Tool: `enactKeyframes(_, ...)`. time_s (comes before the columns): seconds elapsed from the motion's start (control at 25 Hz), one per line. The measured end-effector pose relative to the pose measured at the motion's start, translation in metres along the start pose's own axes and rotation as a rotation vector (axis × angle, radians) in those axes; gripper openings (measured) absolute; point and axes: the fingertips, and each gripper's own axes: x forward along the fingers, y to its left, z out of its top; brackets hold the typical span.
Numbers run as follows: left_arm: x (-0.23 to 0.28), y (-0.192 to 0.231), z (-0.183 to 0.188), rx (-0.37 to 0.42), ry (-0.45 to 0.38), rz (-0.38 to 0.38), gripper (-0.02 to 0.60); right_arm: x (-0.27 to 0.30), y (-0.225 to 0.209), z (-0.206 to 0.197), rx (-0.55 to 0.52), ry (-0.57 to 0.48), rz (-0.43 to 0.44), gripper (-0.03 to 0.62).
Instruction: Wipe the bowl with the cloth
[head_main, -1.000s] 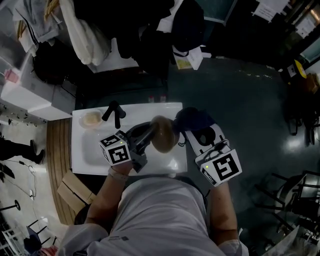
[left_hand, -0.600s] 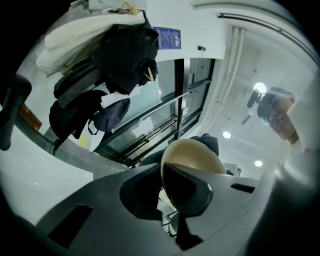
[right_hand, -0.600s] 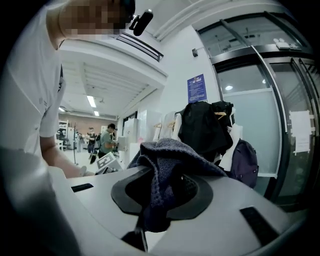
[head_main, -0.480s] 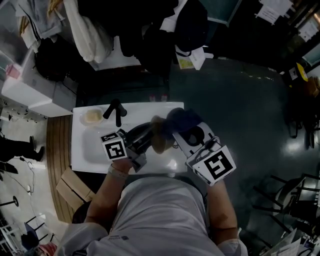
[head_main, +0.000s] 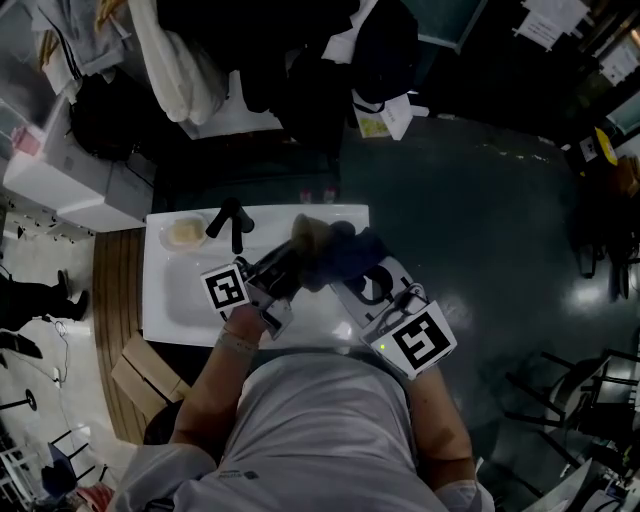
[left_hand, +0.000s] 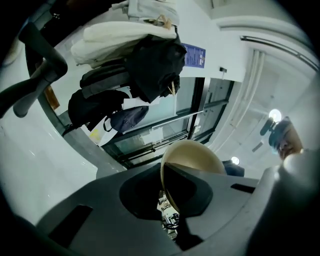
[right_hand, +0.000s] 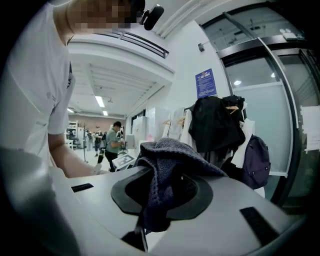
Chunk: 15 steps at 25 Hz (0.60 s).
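A tan bowl (head_main: 309, 235) is held on edge above the white sink (head_main: 180, 300). My left gripper (head_main: 290, 262) is shut on its rim; in the left gripper view the bowl (left_hand: 192, 157) stands edge-on between the jaws. A dark blue knitted cloth (head_main: 352, 250) is bunched against the bowl's right side, and my right gripper (head_main: 352, 268) is shut on it. In the right gripper view the cloth (right_hand: 165, 170) spills up out of the shut jaws.
A black faucet (head_main: 231, 222) rises at the sink's back edge, with a soap dish (head_main: 185, 233) left of it. Coats and bags hang on a rack (head_main: 290, 60) beyond the sink. Dark floor lies to the right, a cardboard box (head_main: 148, 385) at lower left.
Both grippers have moved left and toward the back of the sink. The cloth has closed in on the bowl from its right and now presses against it.
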Motion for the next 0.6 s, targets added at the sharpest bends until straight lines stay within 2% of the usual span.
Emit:
enactKeyframes(0.24,0.002,0.005,0.011,-0.067,-0.059,-0.018,0.02,0.005,0.009,-0.011,-0.01,0.028,0.033,0.08)
enactKeyframes(0.6,0.006,-0.01,0.024,-0.14,-0.131,-0.109,0.02,0.017,0.033,-0.036,-0.002,0.107,0.096,0.08)
